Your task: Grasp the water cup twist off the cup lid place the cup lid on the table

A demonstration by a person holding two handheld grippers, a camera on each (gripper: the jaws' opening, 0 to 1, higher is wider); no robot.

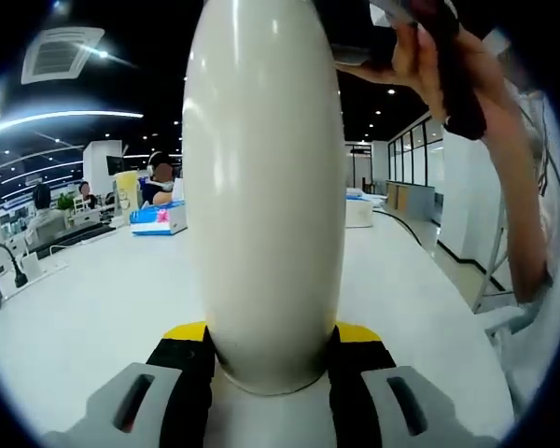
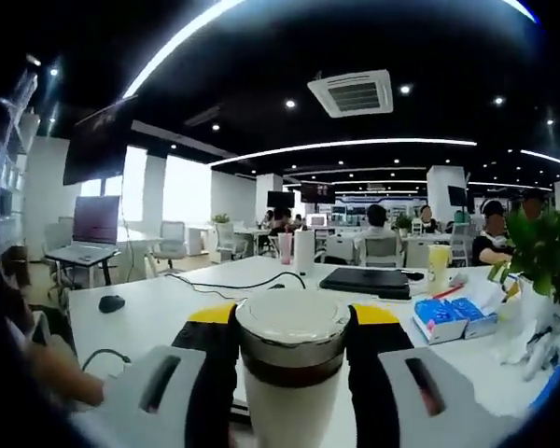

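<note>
Grey claw (image 1: 272,373) — black, yellow-tipped pads

Open office: white desks (image 2: 168,313), black ceiling (image 2: 261,84), strip lights (image 2: 355,145)

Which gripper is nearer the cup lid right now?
Right. The right gripper closes around the cup lid. The left gripper clamps the water cup lower on its body.

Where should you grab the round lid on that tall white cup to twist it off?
Grip the round cream lid with the metal band across its sides, coming down from above. It is round, so two jaws fit either side. The right gripper is placed so, and the left gripper clamps the tall white cup.
</note>
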